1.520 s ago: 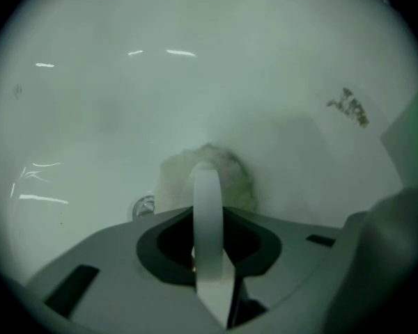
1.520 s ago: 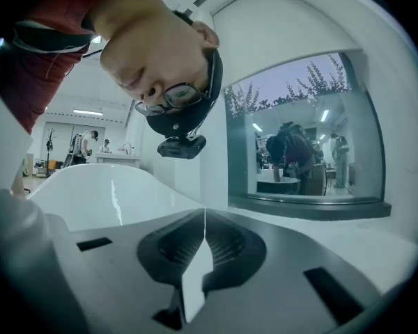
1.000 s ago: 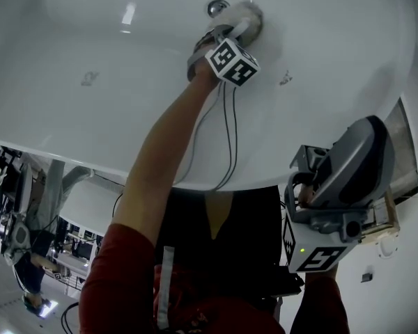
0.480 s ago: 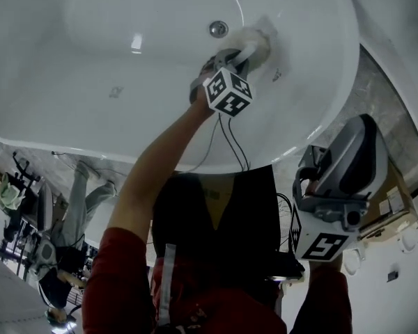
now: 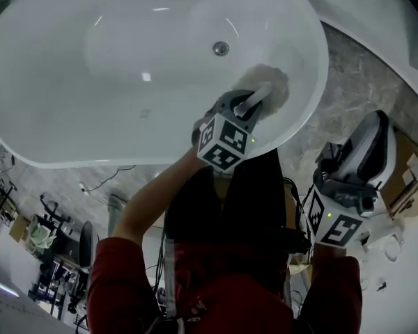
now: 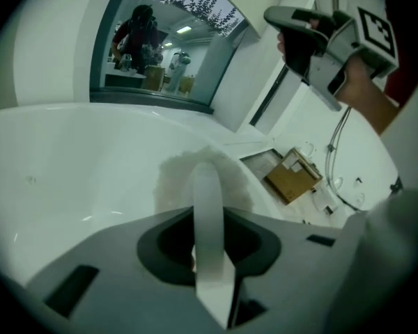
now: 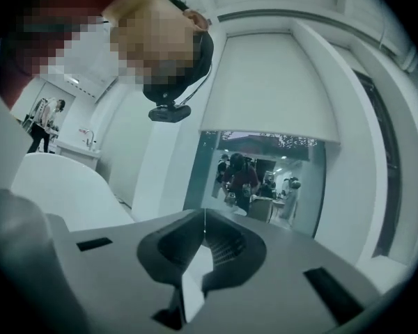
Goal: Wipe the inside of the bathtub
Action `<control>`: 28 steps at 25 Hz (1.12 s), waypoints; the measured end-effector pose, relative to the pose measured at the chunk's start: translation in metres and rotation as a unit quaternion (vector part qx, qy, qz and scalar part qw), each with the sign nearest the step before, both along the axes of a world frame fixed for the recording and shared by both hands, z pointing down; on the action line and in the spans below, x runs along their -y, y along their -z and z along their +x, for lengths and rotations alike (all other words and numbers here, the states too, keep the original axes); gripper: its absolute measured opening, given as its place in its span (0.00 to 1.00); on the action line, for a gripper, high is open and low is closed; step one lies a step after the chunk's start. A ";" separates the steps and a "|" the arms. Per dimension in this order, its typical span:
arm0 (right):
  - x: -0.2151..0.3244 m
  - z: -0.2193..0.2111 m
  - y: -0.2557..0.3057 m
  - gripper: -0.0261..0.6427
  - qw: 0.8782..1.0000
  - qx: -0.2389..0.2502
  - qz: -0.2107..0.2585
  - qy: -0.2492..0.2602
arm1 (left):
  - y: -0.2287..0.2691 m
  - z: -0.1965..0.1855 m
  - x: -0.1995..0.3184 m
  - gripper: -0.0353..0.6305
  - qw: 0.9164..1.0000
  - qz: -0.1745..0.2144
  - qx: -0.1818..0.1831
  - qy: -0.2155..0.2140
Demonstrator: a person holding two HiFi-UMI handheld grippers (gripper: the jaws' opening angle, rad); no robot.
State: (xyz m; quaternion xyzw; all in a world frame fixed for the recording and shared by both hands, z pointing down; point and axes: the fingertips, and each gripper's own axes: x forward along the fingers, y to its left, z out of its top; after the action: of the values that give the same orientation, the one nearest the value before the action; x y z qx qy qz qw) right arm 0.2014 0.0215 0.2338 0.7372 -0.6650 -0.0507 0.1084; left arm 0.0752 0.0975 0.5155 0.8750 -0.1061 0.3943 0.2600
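Slid nearward and to the right over the last second: fluffy white pad point(image 5: 270, 85), from just beside the drain point(image 5: 221, 48) onto the near right wall of the bathtub point(image 5: 56, 160), below the rim. Pulled back too, with the whole oval basin now in the head view.

Clamped in the left gripper point(image 5: 249, 107) by a flat white strap point(image 6: 207, 207) arching from the jaws down to the pad; jaws narrowed onto that strap, pad face pressed against the enamel. Held well clear off the tub's right side: right gripper point(image 5: 370, 136), jaws pressed together on nothing, aimed up into the room.

Probably soft, light and squashy, so likely to follow the curve of the wall under modest pressure. Best kept gripped by the strap, as now, low and close to the fleece to stop it flopping or twisting. Glossy, hard and likely slick underneath, so easy gliding but little resistance to a slip.

Inside the tub: only the pad and the metal drain, no standing water to be seen. On the floor at far right, a brown cardboard box point(image 6: 293, 180), contents not discernible.
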 end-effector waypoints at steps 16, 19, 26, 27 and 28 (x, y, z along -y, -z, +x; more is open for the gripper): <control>-0.058 0.003 0.024 0.06 0.998 0.007 0.017 -0.063 | -0.011 -0.003 -0.099 0.19 0.990 -0.050 0.043 -0.126; -0.061 0.003 0.024 0.06 0.998 0.016 0.013 -0.061 | -0.009 -0.004 -0.100 0.19 0.990 -0.041 0.048 -0.128; -0.047 0.008 -0.016 0.06 0.999 0.041 0.000 -0.025 | -0.054 0.006 -0.089 0.19 0.989 -0.035 0.083 -0.120; -0.044 0.008 -0.024 0.06 0.999 0.043 -0.003 -0.017 | -0.063 0.007 -0.088 0.19 0.988 -0.035 0.088 -0.119; -0.042 0.007 -0.030 0.06 0.999 0.045 -0.006 -0.010 | -0.071 0.007 -0.086 0.19 0.988 -0.034 0.094 -0.118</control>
State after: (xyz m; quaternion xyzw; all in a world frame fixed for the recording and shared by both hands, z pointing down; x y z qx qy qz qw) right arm 0.2081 0.0633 0.2640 0.7446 -0.6623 -0.0129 0.0829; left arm 0.0826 0.1836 0.5864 0.8310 -0.0125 0.5062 0.2301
